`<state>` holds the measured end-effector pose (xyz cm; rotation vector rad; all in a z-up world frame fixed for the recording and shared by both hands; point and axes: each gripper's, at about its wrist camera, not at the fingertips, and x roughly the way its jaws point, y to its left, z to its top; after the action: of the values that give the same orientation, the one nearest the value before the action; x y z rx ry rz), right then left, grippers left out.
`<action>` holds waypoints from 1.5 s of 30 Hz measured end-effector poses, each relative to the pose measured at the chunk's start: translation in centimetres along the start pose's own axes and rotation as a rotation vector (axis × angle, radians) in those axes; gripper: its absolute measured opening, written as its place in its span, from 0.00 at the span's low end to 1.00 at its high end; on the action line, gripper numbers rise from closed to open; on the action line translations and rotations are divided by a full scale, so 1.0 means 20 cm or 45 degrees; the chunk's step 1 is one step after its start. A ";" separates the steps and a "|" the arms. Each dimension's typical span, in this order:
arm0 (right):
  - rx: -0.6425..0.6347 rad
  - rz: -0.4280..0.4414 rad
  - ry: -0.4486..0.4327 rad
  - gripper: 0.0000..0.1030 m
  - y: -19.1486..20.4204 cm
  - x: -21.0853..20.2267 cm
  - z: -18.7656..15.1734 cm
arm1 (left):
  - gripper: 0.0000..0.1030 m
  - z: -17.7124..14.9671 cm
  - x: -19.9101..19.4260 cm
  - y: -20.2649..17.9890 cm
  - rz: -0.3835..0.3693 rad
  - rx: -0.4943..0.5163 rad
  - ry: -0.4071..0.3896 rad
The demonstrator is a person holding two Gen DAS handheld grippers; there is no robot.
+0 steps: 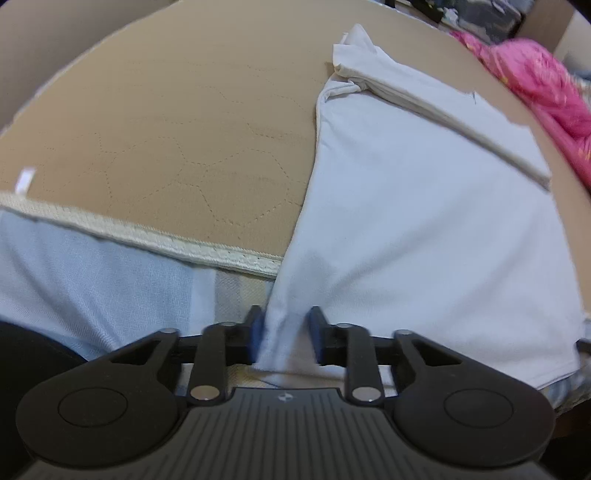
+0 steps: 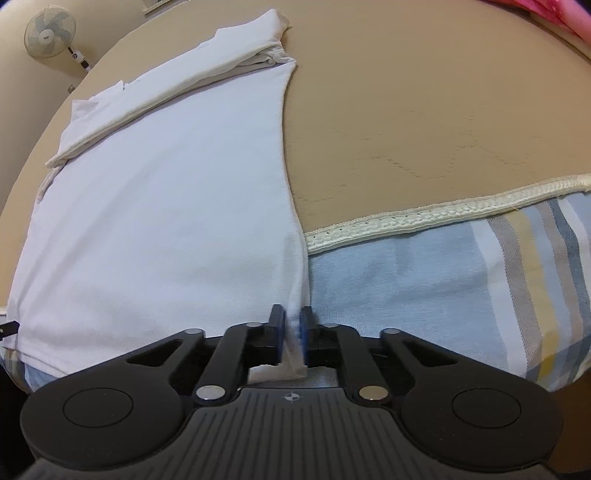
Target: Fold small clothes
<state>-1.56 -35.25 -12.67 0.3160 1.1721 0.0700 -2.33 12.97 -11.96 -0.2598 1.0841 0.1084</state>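
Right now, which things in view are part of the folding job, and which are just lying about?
In the job:
white T-shirt, sleeves folded in
left gripper, clamping the shirt's near left corner
right gripper, clamping the near right corner
tan quilted mat, the work surface

Lying about:
pink garment
striped bedsheet
wall fan

The tan quilted mat lies bare and flat on the side away from the white garment, so a hand has open passage there right up to its cream braided edge. Past the garment's other side a heap of pink cloth sits at the mat's rim and closes that way. The garment's folded-over sleeve forms a low ridge across its far end. Nearer, the striped blue sheet below the braid is clear. A fan stands far off by the wall.
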 end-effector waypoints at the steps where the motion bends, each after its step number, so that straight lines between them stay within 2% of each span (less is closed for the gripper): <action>1: 0.008 0.005 0.000 0.08 -0.01 0.00 0.00 | 0.17 0.00 0.00 0.04 -0.043 -0.061 0.014; 3: 0.025 0.013 0.004 0.11 -0.01 0.00 0.00 | 0.16 0.01 0.01 0.11 -0.095 -0.170 0.040; 5: 0.027 0.012 0.009 0.11 -0.01 0.00 0.00 | 0.16 0.01 0.01 0.14 -0.115 -0.218 0.059; 9: 0.014 -0.002 0.020 0.11 0.00 0.01 0.00 | 0.17 0.01 0.01 0.08 -0.069 -0.140 0.055; 14: 0.020 0.004 0.018 0.10 0.00 0.00 0.00 | 0.16 0.00 0.01 0.07 -0.052 -0.117 0.047; 15: 0.016 0.004 0.014 0.08 -0.01 0.00 0.00 | 0.08 0.00 0.01 0.06 -0.045 -0.109 0.043; 16: 0.014 0.004 0.008 0.07 -0.01 0.00 0.00 | 0.06 0.00 0.01 0.06 -0.046 -0.100 0.037; 21: 0.083 0.091 -0.049 0.06 -0.05 -0.07 0.00 | 0.07 -0.02 -0.02 0.05 -0.039 -0.091 0.015; 23: 0.066 0.028 -0.024 0.11 -0.04 -0.05 -0.01 | 0.08 -0.02 -0.01 0.06 -0.040 -0.109 0.037; 26: 0.012 -0.021 0.017 0.12 -0.01 -0.01 -0.03 | 0.09 -0.02 -0.01 0.07 -0.046 -0.114 0.048; 34: -0.006 -0.017 0.022 0.12 0.00 -0.02 -0.03 | 0.12 -0.02 0.00 0.07 -0.040 -0.127 0.053; 40: -0.008 -0.010 0.034 0.19 0.00 0.00 -0.01 | 0.12 -0.02 0.00 0.08 -0.035 -0.121 0.053; 45: -0.035 -0.021 0.032 0.19 0.02 0.00 -0.02 | 0.12 -0.02 0.00 0.07 -0.024 -0.110 0.052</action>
<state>-1.82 -34.83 -12.77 0.2822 1.1972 0.0757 -2.96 14.16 -12.36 -0.3513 1.1184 0.1334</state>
